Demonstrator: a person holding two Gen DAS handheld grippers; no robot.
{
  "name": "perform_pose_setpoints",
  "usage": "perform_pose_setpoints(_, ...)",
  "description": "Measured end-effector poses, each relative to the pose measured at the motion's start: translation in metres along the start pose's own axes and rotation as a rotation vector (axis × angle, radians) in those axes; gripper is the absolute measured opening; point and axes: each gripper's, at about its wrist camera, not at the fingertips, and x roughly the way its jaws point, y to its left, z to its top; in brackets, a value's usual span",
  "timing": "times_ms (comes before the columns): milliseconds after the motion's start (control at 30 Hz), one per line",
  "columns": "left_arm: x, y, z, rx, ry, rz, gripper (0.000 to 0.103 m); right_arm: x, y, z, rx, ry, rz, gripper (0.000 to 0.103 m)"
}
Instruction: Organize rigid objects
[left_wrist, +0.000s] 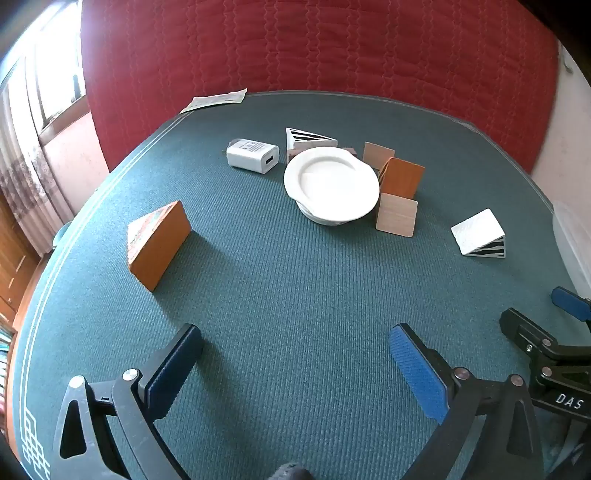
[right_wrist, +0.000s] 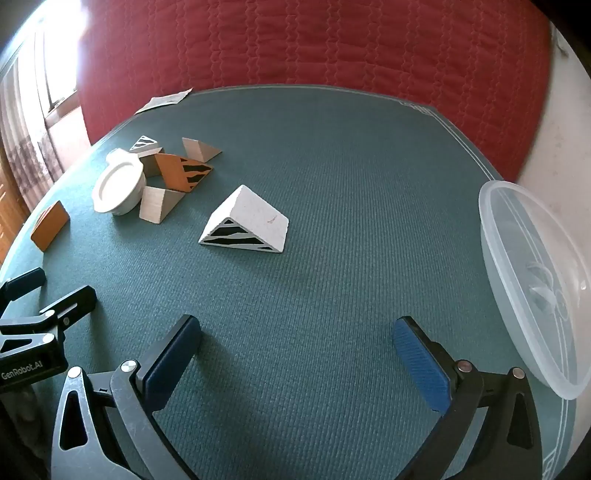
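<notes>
Several wedge blocks lie on the green table. An orange wedge (left_wrist: 159, 245) sits alone at the left, ahead of my left gripper (left_wrist: 295, 354), which stands open and empty. A white striped wedge (right_wrist: 245, 225) lies ahead of my right gripper (right_wrist: 297, 347), also open and empty. Stacked white plates (left_wrist: 331, 183) stand mid-table among an orange striped wedge (left_wrist: 402, 178), pale wood wedges (left_wrist: 396, 219) and another white striped wedge (left_wrist: 306, 138). A white charger (left_wrist: 252, 155) lies left of the plates. A clear plastic bowl (right_wrist: 535, 280) sits at the right edge.
A paper sheet (left_wrist: 216, 99) lies at the table's far edge. A red quilted cover (left_wrist: 314, 48) hangs behind the table. A window and curtain (left_wrist: 33, 110) are at the left. The right gripper's body (left_wrist: 550, 350) shows at the lower right of the left wrist view.
</notes>
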Motion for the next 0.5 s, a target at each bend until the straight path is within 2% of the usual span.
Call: perform_pose_setpoints(500,-0.001,0.001,0.001,0.003,-0.002,-0.002,0.103,0.001,0.000,-0.001,-0.030,0.014,0.014,0.103)
